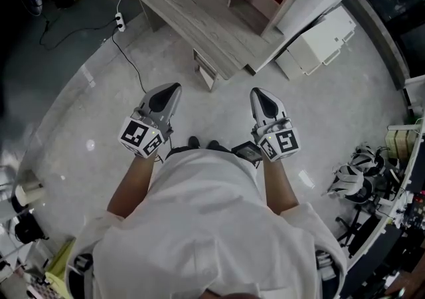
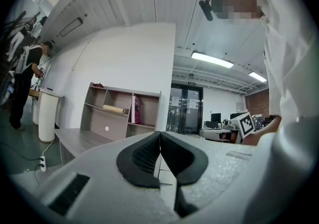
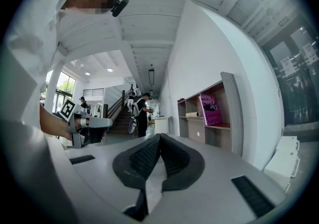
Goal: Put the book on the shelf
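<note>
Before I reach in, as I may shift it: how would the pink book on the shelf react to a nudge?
The pink book stands on end in the shelf without sagging, so probably stiff. It looks thin, so likely light, and a sideways push could tip it.

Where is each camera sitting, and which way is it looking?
Head view: on the person's head, looking down at the floor, desk, left claw, right claw; shirt and forearms show.
Left gripper view: on the left claw, along its shut jaws toward the shelf; shirt shows.
Right gripper view: on the right claw, along its shut jaws; shirt shows.
Both gripper views share the shelf and pink book.
</note>
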### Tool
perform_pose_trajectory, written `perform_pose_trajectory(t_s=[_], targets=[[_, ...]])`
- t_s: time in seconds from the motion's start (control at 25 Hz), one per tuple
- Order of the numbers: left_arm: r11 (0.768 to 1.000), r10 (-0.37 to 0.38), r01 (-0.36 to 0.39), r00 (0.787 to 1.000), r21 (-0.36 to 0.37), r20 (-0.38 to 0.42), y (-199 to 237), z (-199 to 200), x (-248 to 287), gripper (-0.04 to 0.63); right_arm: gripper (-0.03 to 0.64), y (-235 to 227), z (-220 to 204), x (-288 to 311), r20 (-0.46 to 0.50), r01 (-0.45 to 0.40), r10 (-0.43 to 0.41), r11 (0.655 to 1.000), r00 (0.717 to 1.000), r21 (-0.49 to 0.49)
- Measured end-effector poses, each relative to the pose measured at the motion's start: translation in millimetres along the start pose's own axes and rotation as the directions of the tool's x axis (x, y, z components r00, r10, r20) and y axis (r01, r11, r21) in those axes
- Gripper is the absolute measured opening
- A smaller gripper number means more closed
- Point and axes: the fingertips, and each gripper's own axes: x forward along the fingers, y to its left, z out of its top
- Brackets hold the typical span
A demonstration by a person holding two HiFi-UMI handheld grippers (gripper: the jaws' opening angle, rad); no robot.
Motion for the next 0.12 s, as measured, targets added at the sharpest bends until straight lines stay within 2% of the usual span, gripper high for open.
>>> perform_pose_trajectory(t_s=[0.12], targets=[[1.000, -0.003, 0.003, 1.000, -0.014, -0.004, -1.2, 0.3, 4.4, 0.017, 0.014, -7.3, -6.1, -2.7, 0.002, 0.014, -0.014, 1.000, 1.000, 0.020]])
